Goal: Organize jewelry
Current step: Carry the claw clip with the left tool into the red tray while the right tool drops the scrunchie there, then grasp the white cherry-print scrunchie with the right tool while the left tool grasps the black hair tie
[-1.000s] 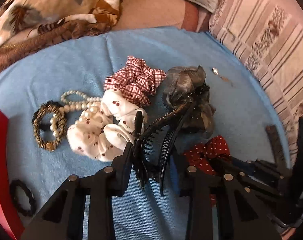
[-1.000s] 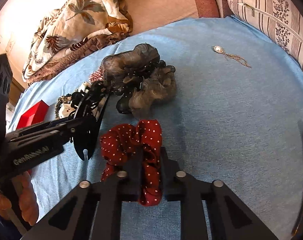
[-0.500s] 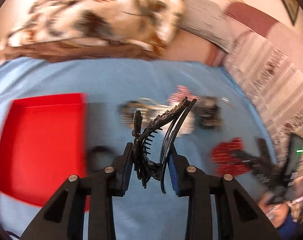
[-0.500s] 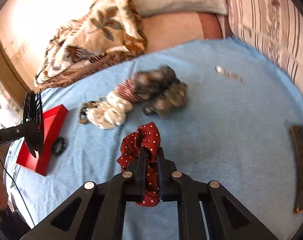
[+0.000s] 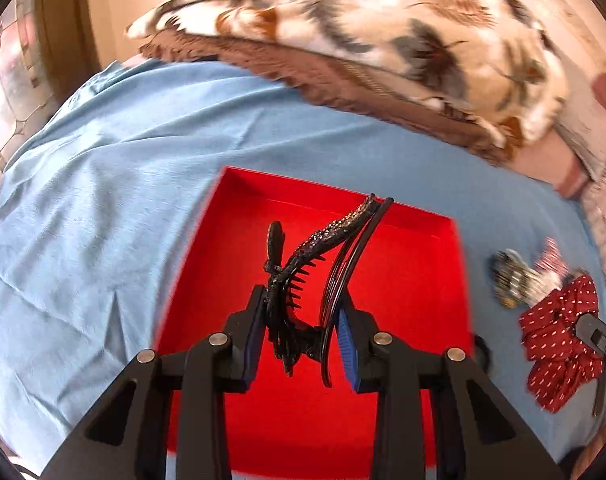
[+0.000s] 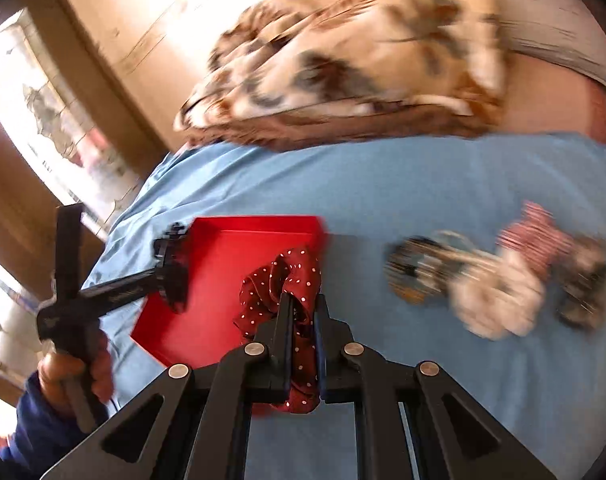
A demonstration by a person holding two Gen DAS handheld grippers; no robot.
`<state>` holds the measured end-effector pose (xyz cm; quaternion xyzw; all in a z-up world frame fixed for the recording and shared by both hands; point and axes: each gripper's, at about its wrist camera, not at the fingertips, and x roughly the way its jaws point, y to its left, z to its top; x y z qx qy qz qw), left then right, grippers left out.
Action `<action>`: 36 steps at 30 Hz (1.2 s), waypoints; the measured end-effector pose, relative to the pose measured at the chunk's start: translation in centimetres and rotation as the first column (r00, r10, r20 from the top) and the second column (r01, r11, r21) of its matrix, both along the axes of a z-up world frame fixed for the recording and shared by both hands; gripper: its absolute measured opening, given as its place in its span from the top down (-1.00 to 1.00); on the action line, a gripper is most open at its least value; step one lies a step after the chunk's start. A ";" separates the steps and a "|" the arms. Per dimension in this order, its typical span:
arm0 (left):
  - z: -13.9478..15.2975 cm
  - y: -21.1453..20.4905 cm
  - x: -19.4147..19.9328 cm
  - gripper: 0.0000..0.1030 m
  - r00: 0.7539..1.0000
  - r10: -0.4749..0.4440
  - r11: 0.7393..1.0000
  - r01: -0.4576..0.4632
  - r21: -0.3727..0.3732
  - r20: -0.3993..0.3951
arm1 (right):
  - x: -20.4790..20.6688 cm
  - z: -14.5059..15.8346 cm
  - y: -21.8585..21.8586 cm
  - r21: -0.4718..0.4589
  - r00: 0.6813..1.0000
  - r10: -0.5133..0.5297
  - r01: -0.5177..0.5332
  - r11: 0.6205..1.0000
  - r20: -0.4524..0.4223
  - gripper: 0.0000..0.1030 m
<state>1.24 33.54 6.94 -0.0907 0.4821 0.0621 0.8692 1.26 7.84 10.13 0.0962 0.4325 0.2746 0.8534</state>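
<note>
- Landmark: the red tray, which lies flat on the blue sheet. All positions below are given relative to it.
- My left gripper is clamped on the black hair claw. The left pad presses the clip's hinge side; the right pad, faced in blue, presses the curved outer prong.
- The black hair claw is held in the air over the tray's interior, toothed arms pointing toward the tray's far wall. I cannot tell how high above the tray floor it is.
- My right gripper is closed on the red polka-dot scrunchie, the fabric pinched between the two pads and bunching out above and below them.
- In the right wrist view the scrunchie sits at the tray's right edge, overlapping its near right corner. In the left wrist view it appears to the right of the tray, outside its wall.
- My left hand grips the left gripper's handle, to the left of the tray.
- To the right of the tray, apart from it, a blurred cluster lies on the sheet: a beaded bracelet, a white scrunchie, a checked red scrunchie and a grey scrunchie.
- Beyond the tray's far side, a leaf-patterned blanket is heaped at the sheet's edge.
</note>
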 end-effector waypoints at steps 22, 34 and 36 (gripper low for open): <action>-1.7 5.4 4.3 -0.03 0.997 0.073 0.994 -0.071 -0.086 0.017 | 8.6 -6.7 15.0 -0.057 0.994 0.101 -0.104 0.993 -0.051 0.18; 4.7 1.4 -1.6 -0.16 0.992 0.035 0.999 -0.032 -0.025 0.120 | 4.2 -1.2 4.7 -0.063 0.998 0.014 -0.010 0.998 0.065 -0.30; 5.1 -1.3 -2.8 -0.20 0.992 -0.021 0.999 0.024 -0.022 0.126 | 2.7 -1.2 1.0 -0.071 0.998 -0.025 0.029 0.997 0.066 -0.30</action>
